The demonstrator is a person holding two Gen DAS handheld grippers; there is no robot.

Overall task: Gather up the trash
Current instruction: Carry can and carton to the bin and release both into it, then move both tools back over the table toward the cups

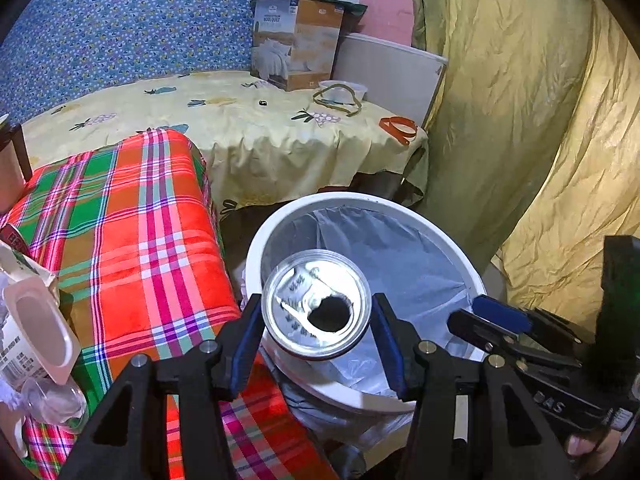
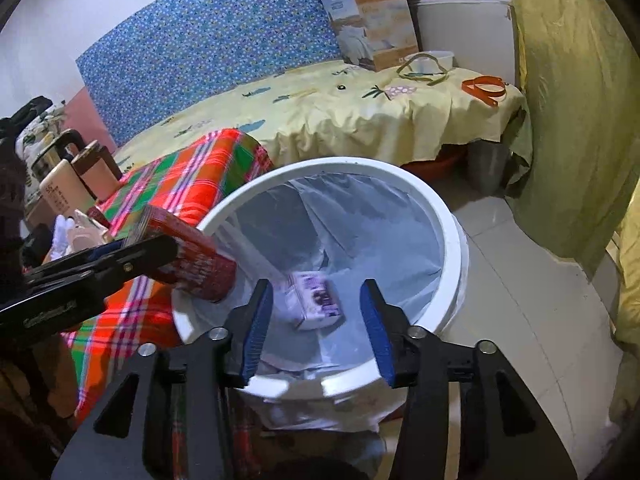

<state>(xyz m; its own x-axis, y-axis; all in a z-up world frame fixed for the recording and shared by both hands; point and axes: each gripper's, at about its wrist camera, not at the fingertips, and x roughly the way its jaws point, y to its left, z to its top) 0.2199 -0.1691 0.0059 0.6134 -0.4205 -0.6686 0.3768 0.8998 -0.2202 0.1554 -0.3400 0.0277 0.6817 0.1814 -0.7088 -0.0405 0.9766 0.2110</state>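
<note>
My left gripper (image 1: 316, 320) is shut on an opened drink can (image 1: 316, 304), silver top toward the camera, held over the near rim of the white bin (image 1: 460, 256) lined with a clear bag. In the right wrist view the same can (image 2: 192, 256) shows red and sits at the bin's left rim (image 2: 448, 224), held by the left gripper (image 2: 140, 256). My right gripper (image 2: 316, 320) is open and empty above the bin; a small purple-and-white carton (image 2: 316, 300), blurred, is inside the bin below it. The right gripper (image 1: 492, 316) shows at the bin's right edge.
A red-green plaid cloth (image 1: 140, 232) covers the table left of the bin, with a carton (image 1: 36, 320) and a clear cup (image 1: 56, 404) at its left. A bed with a yellow sheet (image 1: 248, 132) lies behind. A yellow curtain (image 1: 520, 100) hangs at right.
</note>
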